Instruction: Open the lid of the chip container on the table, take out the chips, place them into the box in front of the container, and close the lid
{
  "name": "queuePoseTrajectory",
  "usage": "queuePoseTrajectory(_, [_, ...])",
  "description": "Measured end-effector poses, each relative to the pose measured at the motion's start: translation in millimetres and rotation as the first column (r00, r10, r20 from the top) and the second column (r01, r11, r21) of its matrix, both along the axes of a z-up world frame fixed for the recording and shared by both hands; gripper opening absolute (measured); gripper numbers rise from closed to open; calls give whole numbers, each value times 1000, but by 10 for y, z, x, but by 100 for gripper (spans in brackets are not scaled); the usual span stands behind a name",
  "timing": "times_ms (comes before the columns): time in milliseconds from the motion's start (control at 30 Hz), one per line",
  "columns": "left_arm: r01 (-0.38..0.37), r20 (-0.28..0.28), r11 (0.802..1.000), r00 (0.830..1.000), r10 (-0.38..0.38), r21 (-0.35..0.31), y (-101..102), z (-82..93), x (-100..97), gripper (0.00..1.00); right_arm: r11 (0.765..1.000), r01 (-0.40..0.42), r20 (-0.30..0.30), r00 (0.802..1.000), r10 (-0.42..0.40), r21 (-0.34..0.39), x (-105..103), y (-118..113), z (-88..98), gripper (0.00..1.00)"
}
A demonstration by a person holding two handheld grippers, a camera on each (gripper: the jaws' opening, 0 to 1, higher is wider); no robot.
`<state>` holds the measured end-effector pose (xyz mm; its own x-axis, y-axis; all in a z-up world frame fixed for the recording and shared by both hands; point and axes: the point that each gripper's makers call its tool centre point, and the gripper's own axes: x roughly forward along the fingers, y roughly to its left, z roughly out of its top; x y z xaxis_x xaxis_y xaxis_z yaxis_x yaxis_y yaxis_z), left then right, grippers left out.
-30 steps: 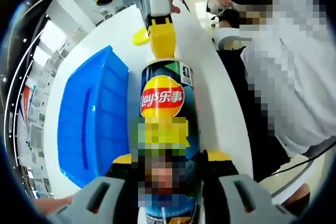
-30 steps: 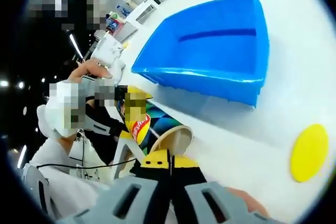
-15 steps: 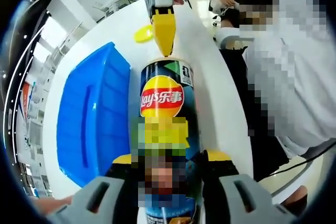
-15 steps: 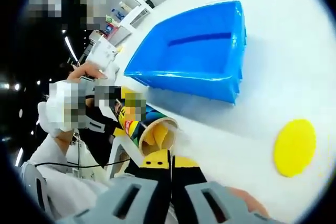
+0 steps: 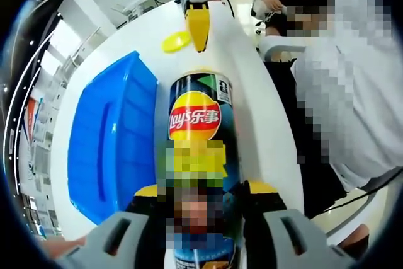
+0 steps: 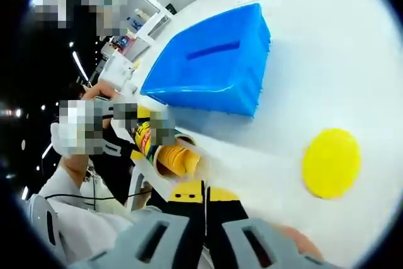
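1. The chip container (image 5: pixel 200 149) bears a red-and-yellow "Lay's" logo with two Chinese characters; a mosaic patch hides the label below it.
2. The left gripper (image 5: pixel 201 209) is clamped around the container's lower body, over the white table (image 5: pixel 252 111).
3. The right gripper (image 6: pixel 203 201) has its yellow-tipped jaws pressed together, holding nothing, just beside the container's open mouth, where chips (image 6: pixel 177 159) show.
4. The yellow lid (image 6: pixel 331 162) lies on the table, apart from the container.
5. The blue box (image 5: pixel 110 143) sits beside the container.
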<state>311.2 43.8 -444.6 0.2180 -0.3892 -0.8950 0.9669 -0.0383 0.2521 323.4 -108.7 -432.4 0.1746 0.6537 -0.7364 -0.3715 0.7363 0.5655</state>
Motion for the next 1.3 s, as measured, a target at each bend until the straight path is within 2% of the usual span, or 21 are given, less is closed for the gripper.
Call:
queuePoseTrajectory(233, [-3, 11, 1000, 1000, 3, 11, 3, -7, 3, 47, 1000, 25, 0, 1000, -25, -11, -69, -124, 15, 0])
queuePoseTrajectory(400, [-3, 8, 1000, 1000, 3, 3, -11, -9, 2, 47, 999, 43, 0, 999, -43, -27, 2, -299, 18, 0])
queuePoseTrajectory(500, [1, 10, 1000, 1000, -1, 1, -13, -15, 10, 47, 998, 50, 1, 999, -50, -28, 2, -313, 13, 0])
queuePoseTrajectory(533, [1, 10, 1000, 1000, -1, 2, -14, -17, 12, 48, 998, 51, 0, 999, -51, -27, 123, -395, 20, 0])
queuePoseTrajectory(567, [1, 10, 1000, 1000, -1, 2, -11, -20, 14, 48, 998, 52, 1, 999, -52, -26, 141, -407, 20, 0])
queuePoseTrajectory(733, [1, 7, 1000, 1000, -1, 6, -5, -33, 29, 48, 999, 43, 17, 999, -43, -22, 185, -408, 13, 0])
queuePoseTrajectory(767, [1, 7, 1000, 1000, -1, 7, -5, -35, 32, 48, 999, 42, 29, 999, -42, -17, 116, -377, 10, 1])
queuePoseTrajectory(867, [-4, 2, 1000, 1000, 3, 10, -2, -45, 53, 49, 999, 24, 28, 999, -25, 35, 80, -322, -1, 3])
queuePoseTrajectory(967, [-3, 6, 1000, 1000, 3, 11, 4, -53, 61, 49, 998, 18, 31, 999, -20, 58, 77, -324, -18, 5])
queuePoseTrajectory(1033, [-2, 10, 1000, 1000, 1, 15, 4, -58, 65, 49, 998, 9, 54, 998, -13, 65, 91, -324, -6, 6])
queuePoseTrajectory(1067, [-3, 11, 1000, 1000, 3, 17, 1, -61, 67, 49, 998, -27, 99, 995, 21, 58, 34, -292, -1, 7])
queuePoseTrajectory(1200, [-6, 12, 1000, 1000, 6, 16, 2, -68, 82, 50, 997, -44, 119, 992, 37, 62, -87, -253, 22, 9])
queuePoseTrajectory(1267, [-7, 15, 1000, 1000, 6, 12, 4, -70, 89, 50, 995, -45, 147, 989, 33, 83, -8, -270, 44, 13])
queuePoseTrajectory(1300, [-7, 16, 1000, 1000, 7, 10, 7, -70, 91, 50, 994, -30, 134, 991, 16, 106, -5, -278, 83, 14])
